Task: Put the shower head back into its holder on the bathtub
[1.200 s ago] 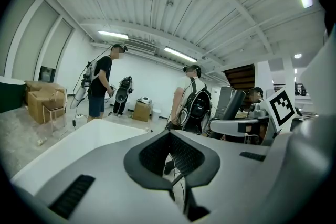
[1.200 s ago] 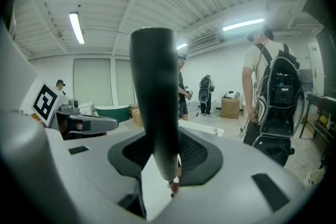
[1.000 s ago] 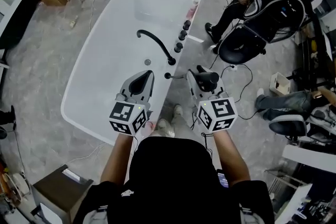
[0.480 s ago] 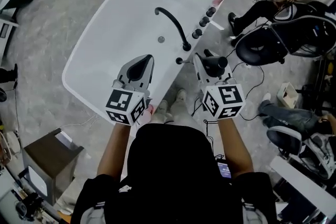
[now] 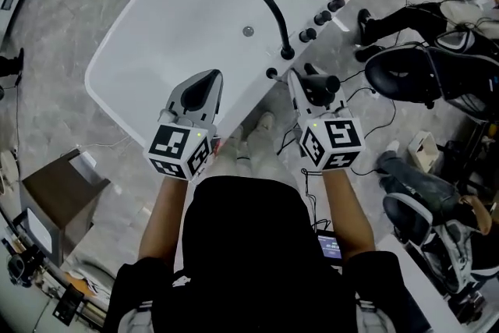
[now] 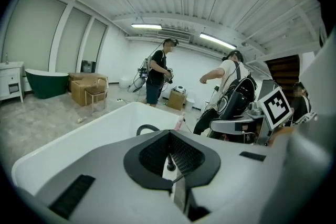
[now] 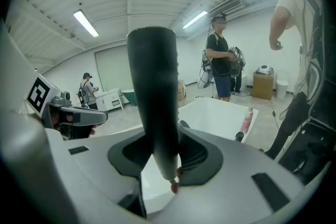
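Bathtub point(image 5: 156, 51): white, glossy, smooth. Spout point(image 5: 269, 8): black, matt. Shower head point(image 7: 155, 97): black, smooth, dull sheen. Left tongs point(image 6: 170, 150): grey matt plastic shell, black ribbed pads. Floor point(image 5: 78, 4): grey, mottled, stone-like.

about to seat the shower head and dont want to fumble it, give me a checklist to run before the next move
1. Grip on the shower head: ok. The right gripper is closed on its black handle.
2. Holder in sight and unblocked: ok. It stands on the bathtub rim, with nothing on it.
3. Shower head lined up with the holder: not ok. It is held short of the holder and apart from it.
4. Left gripper out of the way: ok. Its jaws are together and empty, off to the side over the tub.
5. Hose free to follow: cannot tell. No hose shows in any view.
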Available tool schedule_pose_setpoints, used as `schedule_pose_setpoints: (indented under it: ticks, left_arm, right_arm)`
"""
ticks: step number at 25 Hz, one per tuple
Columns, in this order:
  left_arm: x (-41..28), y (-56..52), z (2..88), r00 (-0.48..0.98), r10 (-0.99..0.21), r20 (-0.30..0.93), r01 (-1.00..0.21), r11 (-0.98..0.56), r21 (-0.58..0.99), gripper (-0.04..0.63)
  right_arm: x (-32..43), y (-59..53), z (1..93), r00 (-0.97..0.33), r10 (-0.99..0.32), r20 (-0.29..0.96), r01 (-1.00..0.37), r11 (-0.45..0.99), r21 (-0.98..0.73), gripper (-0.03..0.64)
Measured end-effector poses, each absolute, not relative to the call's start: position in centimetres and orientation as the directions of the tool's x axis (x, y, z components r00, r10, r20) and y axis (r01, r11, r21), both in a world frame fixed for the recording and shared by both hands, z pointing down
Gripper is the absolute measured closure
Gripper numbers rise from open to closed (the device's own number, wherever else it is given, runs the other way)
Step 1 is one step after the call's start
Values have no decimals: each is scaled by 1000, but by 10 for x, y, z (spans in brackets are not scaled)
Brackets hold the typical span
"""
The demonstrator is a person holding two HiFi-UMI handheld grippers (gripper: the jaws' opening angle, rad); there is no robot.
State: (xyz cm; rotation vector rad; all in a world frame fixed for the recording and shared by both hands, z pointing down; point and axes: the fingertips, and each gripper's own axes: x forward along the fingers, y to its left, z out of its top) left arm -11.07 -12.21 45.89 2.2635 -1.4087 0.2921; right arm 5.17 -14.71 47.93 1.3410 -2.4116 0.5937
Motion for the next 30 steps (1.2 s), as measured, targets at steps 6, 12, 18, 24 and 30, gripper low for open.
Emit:
schedule_pose_setpoints:
  ticks: [6, 12, 18, 24, 30]
  left_arm:
    - [-111, -132, 487, 416, -794, 444, -907, -323, 271, 581]
    - [-108, -130, 515, 381, -787, 485, -920, -272, 283, 581]
    - [-103, -130, 542, 369, -772, 517, -924, -249, 289, 581]
    - [-98, -127, 570, 383, -752, 537, -916, -237, 322, 581]
    - [-94, -125, 589, 406, -738, 539, -906, -251, 339, 581]
  right_arm:
    - [50, -161, 513, -533, -680, 504, -839, 504, -206, 477]
    - [55, -160, 547, -547, -631, 551, -820, 537, -199, 477]
    - [59, -163, 576, -555, -599, 577, -810, 547, -211, 477]
    - [58, -163, 602, -554, -577, 600, -804, 558, -206, 477]
    - [56, -162, 628, -544, -565, 620, -803, 565, -190, 477]
